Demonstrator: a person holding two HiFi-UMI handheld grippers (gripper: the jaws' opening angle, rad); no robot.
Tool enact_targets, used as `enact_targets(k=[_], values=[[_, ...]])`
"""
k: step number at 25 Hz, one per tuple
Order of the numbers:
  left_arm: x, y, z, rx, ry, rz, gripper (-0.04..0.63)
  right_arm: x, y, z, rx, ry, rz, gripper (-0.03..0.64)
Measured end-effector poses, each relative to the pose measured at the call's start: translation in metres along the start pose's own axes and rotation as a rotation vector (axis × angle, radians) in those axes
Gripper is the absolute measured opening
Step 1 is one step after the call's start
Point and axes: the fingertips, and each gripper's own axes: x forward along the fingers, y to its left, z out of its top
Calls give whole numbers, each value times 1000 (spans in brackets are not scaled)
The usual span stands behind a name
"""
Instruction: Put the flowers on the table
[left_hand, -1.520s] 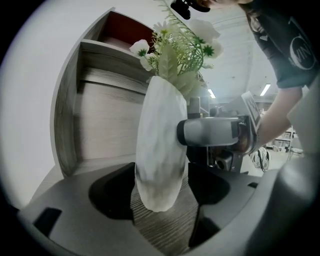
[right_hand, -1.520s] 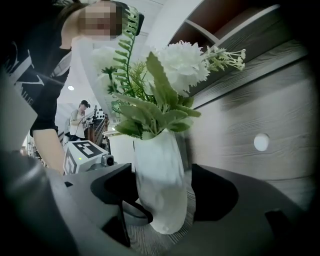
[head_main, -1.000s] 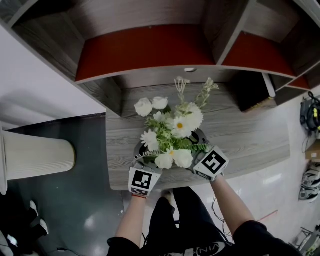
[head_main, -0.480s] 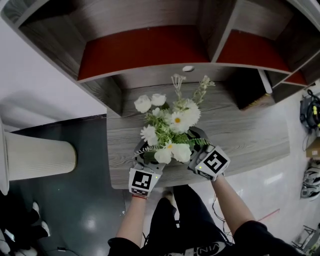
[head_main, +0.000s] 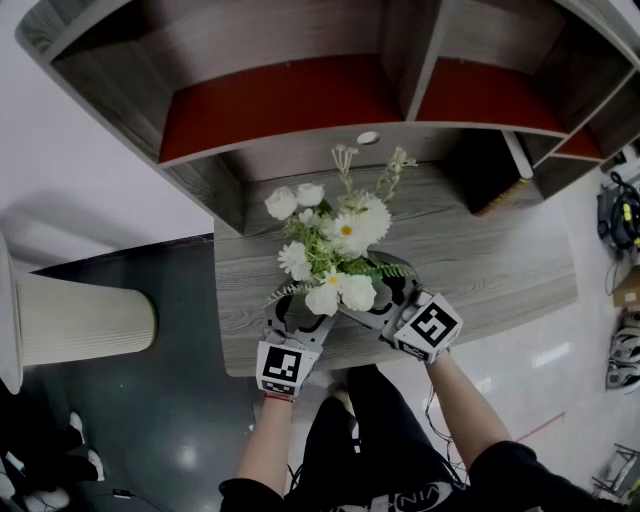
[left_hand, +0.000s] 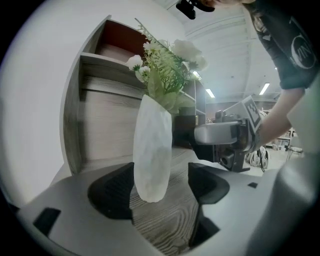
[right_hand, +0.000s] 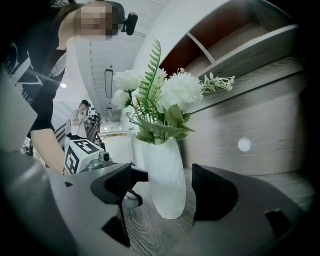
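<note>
Vase (left_hand: 152, 150) on table (head_main: 500, 270) btwn L tool (left_hand: 160, 191), R tool (right_hand: 161, 194) (jaws apart).

- Open lab or workshop hall, with furniture set up in it.
- Long ceiling strip lights (left_hand: 265, 90) overhead; glossy floor (head_main: 530, 370).
- Person in the background (right_hand: 80, 120) standing among equipment.
- Cables and gear (head_main: 618, 215) heaped on the floor at the edge.
- Wood-grain shelf unit (head_main: 280, 100) with red-lined bays, above a matching table (head_main: 500, 270).

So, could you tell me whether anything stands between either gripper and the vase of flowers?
Nothing visible does. The vase stands on the table, right between the open jaws of the left gripper and the right gripper. Each gripper view shows only tabletop in the gaps beside it.
</note>
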Motion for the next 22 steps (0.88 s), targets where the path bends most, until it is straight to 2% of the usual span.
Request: enact_targets(k=[6,9,14,18,19,22], values=[[-15,0,1,2,5,16,330,-10,3,-2,-1,14,-38,384],[-25,4,3,-3,1,51,329,-14,3,-3,-21,30,-107,342],[-46,17,13,-19,-43,147,183,-28,-2,-1,-57,37,-238,186],[-59,26,20,-47,-74,217,25,-43,-6,4,-77,23,-324,43],[-63,27,21,-58,-84,231,5,-46,-5,5,-83,19,-339,25],[-70,30,29,-71,-116,264,5,-53,-3,11,-98,2,-363,9]])
